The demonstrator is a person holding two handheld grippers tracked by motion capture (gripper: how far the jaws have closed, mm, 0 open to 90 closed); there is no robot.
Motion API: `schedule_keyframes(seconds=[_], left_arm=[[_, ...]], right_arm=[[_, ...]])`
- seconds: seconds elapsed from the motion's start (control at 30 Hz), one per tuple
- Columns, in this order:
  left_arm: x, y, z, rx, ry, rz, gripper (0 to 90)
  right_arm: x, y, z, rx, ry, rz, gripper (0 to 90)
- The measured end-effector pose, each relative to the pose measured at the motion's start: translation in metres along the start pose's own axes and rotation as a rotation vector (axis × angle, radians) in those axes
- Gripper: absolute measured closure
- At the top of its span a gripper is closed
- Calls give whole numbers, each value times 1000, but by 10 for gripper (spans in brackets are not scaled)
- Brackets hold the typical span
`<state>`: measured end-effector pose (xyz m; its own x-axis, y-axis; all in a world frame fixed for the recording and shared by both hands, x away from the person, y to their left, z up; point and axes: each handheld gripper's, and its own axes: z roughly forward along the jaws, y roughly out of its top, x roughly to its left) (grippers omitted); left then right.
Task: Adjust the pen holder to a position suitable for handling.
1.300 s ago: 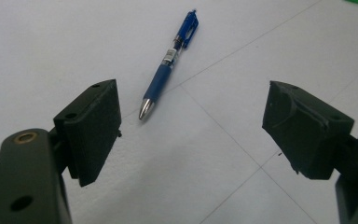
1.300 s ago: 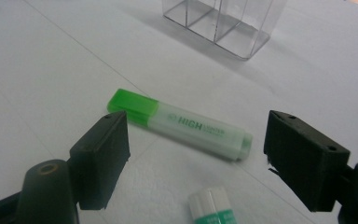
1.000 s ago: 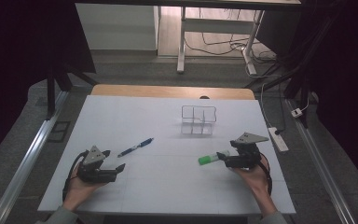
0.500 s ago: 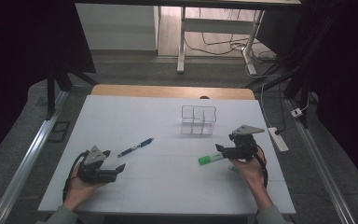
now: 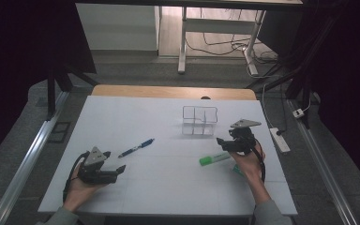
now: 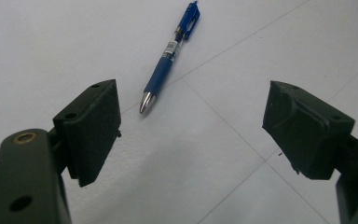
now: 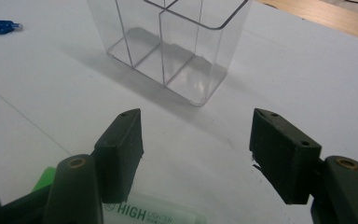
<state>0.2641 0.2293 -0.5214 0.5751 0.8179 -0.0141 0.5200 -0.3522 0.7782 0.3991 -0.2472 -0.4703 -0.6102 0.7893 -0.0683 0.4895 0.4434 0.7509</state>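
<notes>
A green highlighter (image 5: 214, 159) lies on the white table (image 5: 168, 187), right of centre. My right gripper (image 5: 221, 142) hovers just beyond it, pointing at the clear divided organizer (image 5: 200, 120). In the right gripper view its jaws (image 7: 196, 116) stand open and have just been closing, with nothing between them. The highlighter (image 7: 154, 215) lies under their base and the organizer (image 7: 177, 42) stands ahead. A blue pen (image 5: 137, 147) lies left of centre. My left gripper (image 5: 120, 168) rests open near the front left, and in its own view (image 6: 191, 93) the pen (image 6: 170, 51) lies just ahead.
A wooden strip (image 5: 168, 91) runs along the table's far edge. A white power strip (image 5: 280, 139) lies on the floor off the right edge. Metal rails (image 5: 23, 164) flank the table on both sides.
My right gripper has moved away from the front edge toward the organizer, leaving the highlighter lying where it was. The left gripper and the pen have not moved.
</notes>
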Motion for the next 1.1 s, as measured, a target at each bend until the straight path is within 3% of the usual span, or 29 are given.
schedule_keyframes(seconds=[0.23, 0.47, 0.63, 0.7, 0.73, 0.8, 0.87, 1.1], left_arm=[[0, -1, 1, 6, 2, 5, 191], [0, -1, 1, 6, 3, 5, 191], [0, -1, 1, 7, 6, 5, 191], [0, -1, 1, 7, 7, 5, 191], [0, -2, 1, 8, 7, 4, 191], [0, -2, 1, 11, 9, 7, 191], [0, -2, 2, 13, 11, 9, 191], [0, -2, 2, 13, 12, 9, 191]], right_arm=[[-3, 5, 7, 5, -16, 18, 403], [-8, 11, 16, 23, -34, 26, 510], [-13, 13, 21, 17, -48, 42, 634], [-16, 15, 25, 32, -57, 49, 742], [-16, 15, 25, 32, -57, 49, 742], [-19, 16, 28, 32, -62, 54, 854], [-20, 17, 30, 27, -60, 60, 896], [-21, 19, 38, 45, -63, 60, 898]])
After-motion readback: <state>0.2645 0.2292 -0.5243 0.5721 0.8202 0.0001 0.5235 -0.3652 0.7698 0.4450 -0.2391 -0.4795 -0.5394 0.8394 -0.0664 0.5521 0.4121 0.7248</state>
